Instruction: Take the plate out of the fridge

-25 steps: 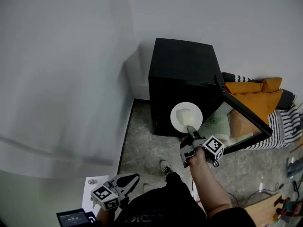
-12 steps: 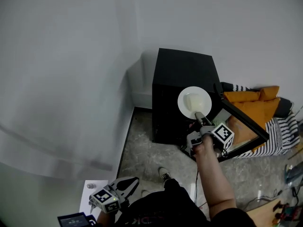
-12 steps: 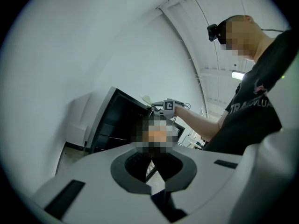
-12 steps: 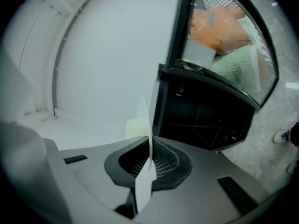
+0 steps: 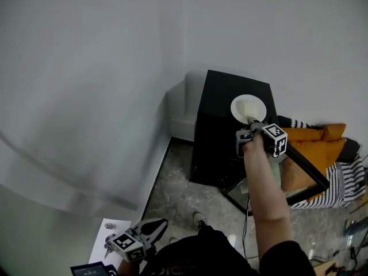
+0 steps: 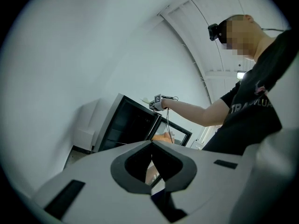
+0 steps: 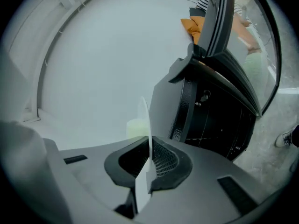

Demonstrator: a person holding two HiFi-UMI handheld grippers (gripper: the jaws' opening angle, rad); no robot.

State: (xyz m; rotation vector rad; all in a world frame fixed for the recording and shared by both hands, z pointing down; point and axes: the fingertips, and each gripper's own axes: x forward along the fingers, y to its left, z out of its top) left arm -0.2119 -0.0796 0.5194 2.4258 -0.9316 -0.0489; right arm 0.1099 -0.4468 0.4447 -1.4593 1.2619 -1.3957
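Grey walls met in a corner over a speckled stone floor (image 5: 184,183). Small black box-shaped fridge (image 5: 224,137) stood in that corner, with its glass-fronted door (image 5: 299,177) swung open to the right. Round white plate (image 5: 248,108) was outside the fridge, above its top panel, carrying 1 pale yellowish block. Right gripper (image 5: 252,121) had its 2 jaws clamped on the plate's rim. Its own view showed the plate edge-on between the pads. Left gripper (image 5: 161,226) sat low by the person's body, jaws together with nothing between them. Orange cushion (image 5: 313,140) lay on black-and-white striped fabric (image 5: 345,183) behind the door.
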